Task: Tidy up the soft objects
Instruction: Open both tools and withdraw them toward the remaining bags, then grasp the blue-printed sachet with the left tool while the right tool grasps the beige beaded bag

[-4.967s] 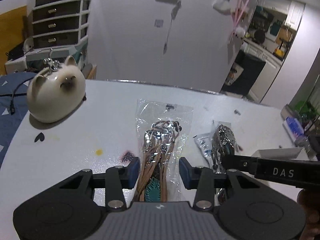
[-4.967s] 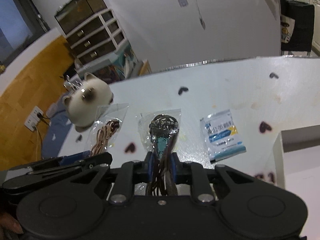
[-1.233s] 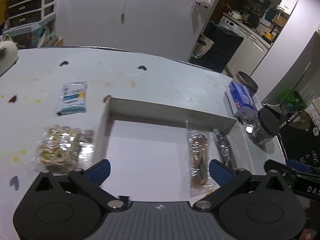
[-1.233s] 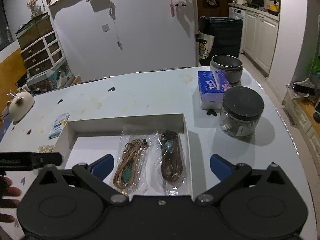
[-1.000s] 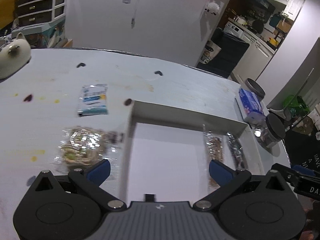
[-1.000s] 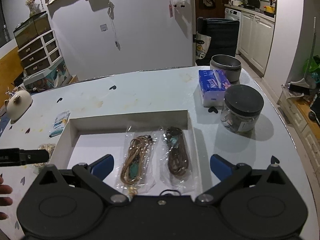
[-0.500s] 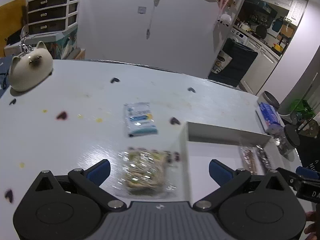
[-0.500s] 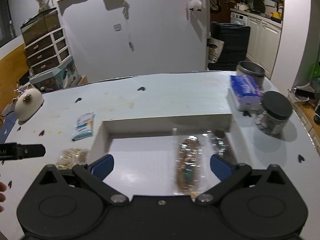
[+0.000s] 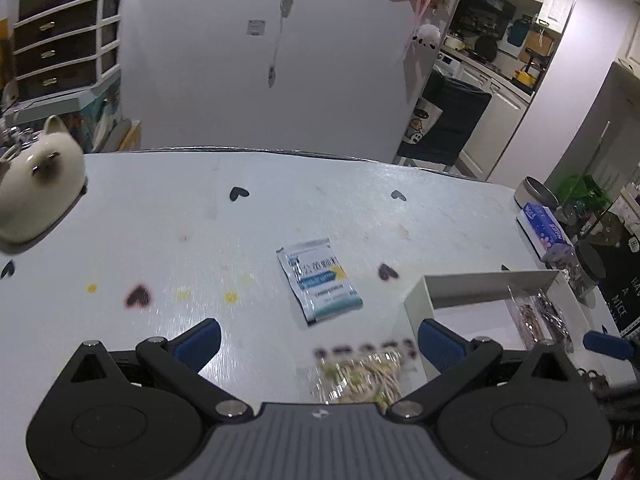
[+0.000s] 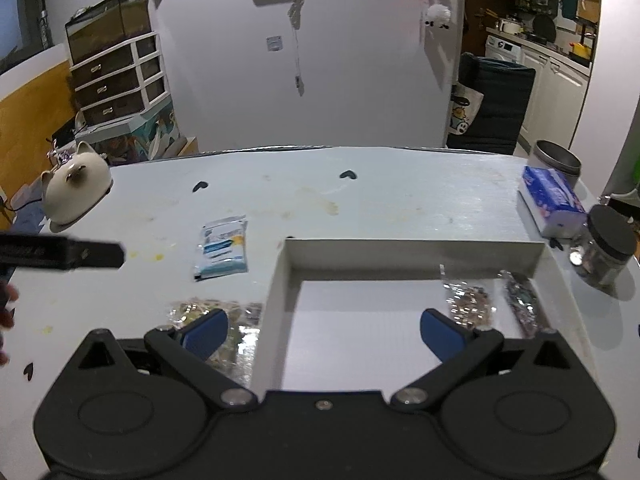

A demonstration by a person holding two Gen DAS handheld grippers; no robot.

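A white open box (image 10: 412, 250) sits on the table with two clear bagged cord bundles (image 10: 468, 300) (image 10: 520, 304) at its right end; the left wrist view shows the box (image 9: 480, 286) at the right. Left of the box lies a clear bag of pale cord (image 9: 360, 376) (image 10: 236, 336), and farther back a blue-and-white sachet (image 9: 320, 280) (image 10: 222, 248). My left gripper (image 9: 318, 338) hovers open over the pale cord bag, holding nothing. My right gripper (image 10: 324, 328) is open above the box's left wall, also holding nothing.
A white cat-shaped ornament (image 9: 36, 184) (image 10: 76, 184) stands at the table's far left. A tissue pack (image 10: 552, 200), a dark-lidded jar (image 10: 608, 248) and a metal tin (image 10: 558, 162) stand right of the box. Heart stickers dot the tabletop.
Both grippers, once shut on bagged cords, let them go into the box. Since then both have swung left; the left one now hangs over the pale cord bag.
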